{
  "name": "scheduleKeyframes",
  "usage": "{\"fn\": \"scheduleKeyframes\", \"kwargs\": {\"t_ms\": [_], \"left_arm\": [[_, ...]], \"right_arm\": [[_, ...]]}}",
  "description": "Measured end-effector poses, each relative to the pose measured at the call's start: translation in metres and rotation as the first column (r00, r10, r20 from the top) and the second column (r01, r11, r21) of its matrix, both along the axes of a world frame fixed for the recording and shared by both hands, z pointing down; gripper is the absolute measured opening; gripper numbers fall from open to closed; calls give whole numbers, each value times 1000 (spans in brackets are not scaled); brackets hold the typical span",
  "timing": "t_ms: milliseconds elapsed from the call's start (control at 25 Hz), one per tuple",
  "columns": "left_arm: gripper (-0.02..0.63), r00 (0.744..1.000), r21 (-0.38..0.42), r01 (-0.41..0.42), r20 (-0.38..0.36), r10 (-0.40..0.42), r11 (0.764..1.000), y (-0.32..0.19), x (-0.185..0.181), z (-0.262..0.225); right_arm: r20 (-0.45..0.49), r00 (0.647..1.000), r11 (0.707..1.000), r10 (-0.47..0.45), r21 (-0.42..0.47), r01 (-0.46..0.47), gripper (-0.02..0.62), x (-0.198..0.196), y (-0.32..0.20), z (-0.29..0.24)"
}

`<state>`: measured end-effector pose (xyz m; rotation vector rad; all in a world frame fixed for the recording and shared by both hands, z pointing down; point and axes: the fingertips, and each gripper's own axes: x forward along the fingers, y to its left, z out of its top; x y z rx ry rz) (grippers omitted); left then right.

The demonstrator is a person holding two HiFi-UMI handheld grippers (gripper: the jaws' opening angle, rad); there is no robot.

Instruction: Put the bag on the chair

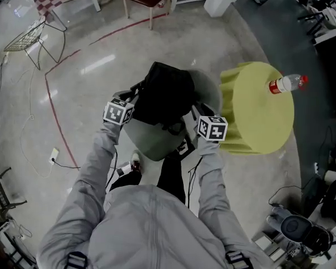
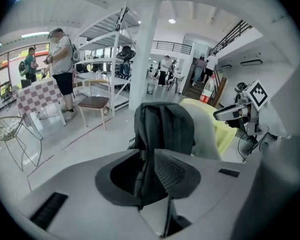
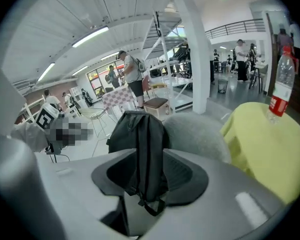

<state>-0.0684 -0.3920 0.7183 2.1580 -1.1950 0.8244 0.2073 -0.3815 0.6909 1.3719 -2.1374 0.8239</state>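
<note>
Between the spread jaws of your left gripper (image 2: pixel 148 155): a strap (image 2: pixel 147 176) of the bag (image 2: pixel 165 126), unpinched | your right gripper (image 3: pixel 149 156): jaws apart too (second strap (image 3: pixel 149 171) loose between them) | bag: just beyond both jaw pairs, resting on the grey chair (image 1: pixel 148 142).

Left arm (image 1: pixel 92 172) and right arm (image 1: pixel 213 178), grey-sleeved, reach forward with elbows bent. Left tongs (image 2: pixel 147 176) and right tongs (image 3: pixel 147 171) point obliquely downward. Both have jaws apart, with a bag strap (image 2: pixel 149 134) between them, unclamped.

Bag (image 1: pixel 167 91): one is showing.
Grey chair (image 1: pixel 148 142): one is showing.
Hand-held grippers: two are showing, left hand-held gripper (image 2: pixel 149 171) and right hand-held gripper (image 3: pixel 149 176).
Bottle (image 1: pixel 287 83): one is showing.
Yellow tabletop (image 1: pixel 257 116): one is showing.
</note>
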Motion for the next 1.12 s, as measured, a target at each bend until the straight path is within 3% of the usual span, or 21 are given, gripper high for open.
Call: {"fn": "scheduleKeyframes", "kwargs": {"t_ms": [240,520,640,880,1120], "left_arm": [[62,997,194,-25,-70,39,981,7,-3,-90],[14,986,389,-71,-111,123,918,40,-4,-184],[11,978,448,-107,-111,174,888,59,-3,-212],[6,958,532,-191,-84,275,825,100,5,-257],[6,938,580,-231,-81,338,781,128,13,-289]], "right_arm": [[14,998,986,60,152,-61,143,3,34,-79],[-46,995,937,90,343,-69,58,-6,77,-160],[-85,993,918,85,393,-45,12,-15,94,-185],[-132,990,890,57,456,10,11,-39,131,-230],[-134,991,869,22,492,47,11,-68,163,-262]]}}
